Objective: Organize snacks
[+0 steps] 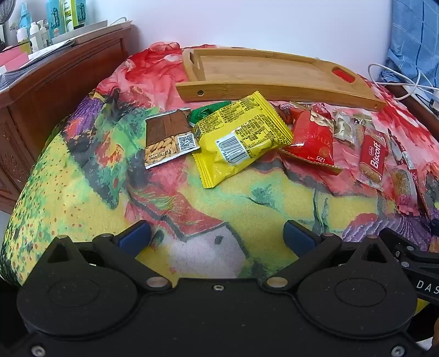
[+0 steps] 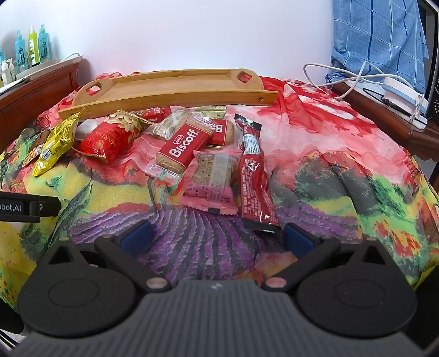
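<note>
Left wrist view.
- Left gripper (image 1: pixel 216 236): jaws spread wide, blue pads (image 1: pixel 135 236) well apart, nothing between them; poised over the floral blanket (image 1: pixel 247 203), short of the snacks.
- Wooden tray (image 1: pixel 274 92): at the far side of the blanket, against the white wall, nothing visible inside, cut-out handles at both ends.
- Yellow packet (image 1: pixel 241 137): barcode side up, just in front of the tray, overlapping a green wrapper (image 1: pixel 208 109).
- Brown chocolate packet (image 1: pixel 170 137): just left of the yellow packet, QR code showing.
- Red seed packet (image 1: pixel 312 137): right of the yellow packet, touching it.
- Biscoff biscuit (image 1: pixel 374 156): further right, among small clear-wrapped pieces; details at that edge too warped to sort.
- Dark wooden cabinet (image 1: pixel 55 90): left of the bed, bottles (image 1: pixel 63 19) and papers on top.

Right wrist view.
- Right gripper (image 2: pixel 216 236): jaws spread wide, gripping nothing; purple part of the blanket (image 2: pixel 192 239) between the pads.
- Long dark-red sachet (image 2: pixel 255 175): lower end just beside the right pad (image 2: pixel 299 239); contact cannot be told.
- Pink-wrapped cracker (image 2: pixel 211 181): directly ahead, left of the sachet, touching it.
- Biscoff biscuit (image 2: pixel 183 145): behind the cracker, a second one partly under it.
- Red seed packet (image 2: pixel 112 137) and yellow packet (image 2: pixel 57 142): to the left, in front of the tray (image 2: pixel 170 96).
- Blue checked cloth (image 2: pixel 378 38) and white cables (image 2: pixel 343 79): at right, over a wooden side table (image 2: pixel 397 123).
</note>
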